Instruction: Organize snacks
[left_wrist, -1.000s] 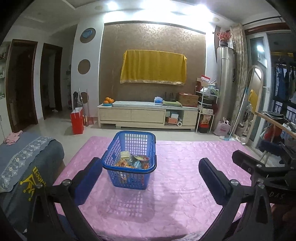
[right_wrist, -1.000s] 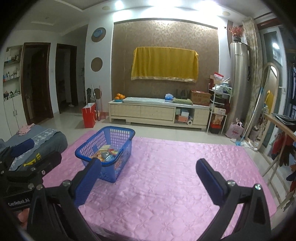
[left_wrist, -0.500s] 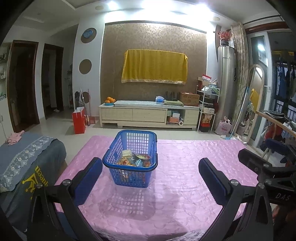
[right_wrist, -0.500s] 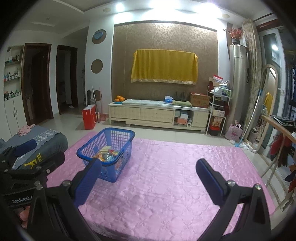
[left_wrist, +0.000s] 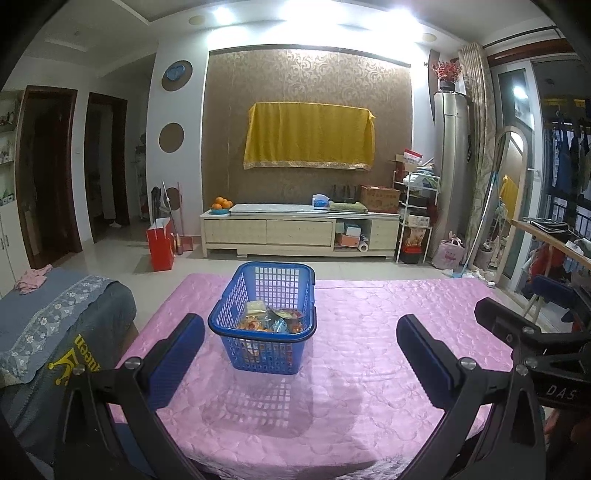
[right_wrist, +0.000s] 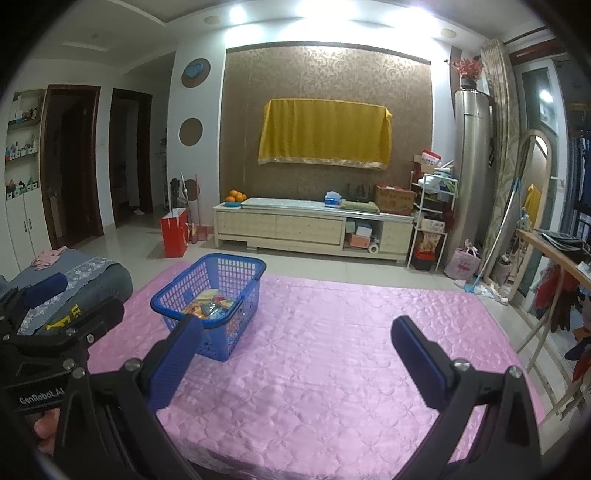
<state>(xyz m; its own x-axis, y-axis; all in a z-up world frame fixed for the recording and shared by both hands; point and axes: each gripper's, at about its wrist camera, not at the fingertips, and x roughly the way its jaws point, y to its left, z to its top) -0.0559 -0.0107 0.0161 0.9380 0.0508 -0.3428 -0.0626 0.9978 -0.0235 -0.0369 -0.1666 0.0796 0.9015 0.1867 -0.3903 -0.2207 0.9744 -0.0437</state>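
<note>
Both grippers hover level over the pink cloth (left_wrist: 369, 332), jaws spread and empty: left gripper (left_wrist: 300, 328) faces the snack basket (left_wrist: 264, 325) at twelve o'clock; right gripper (right_wrist: 297, 332) has it at ten o'clock.

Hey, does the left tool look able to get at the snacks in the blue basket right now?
Probably yes. The left tool is open and faces the basket, whose top is uncovered, with bare pink cloth between; the snacks lie loose inside.
</note>
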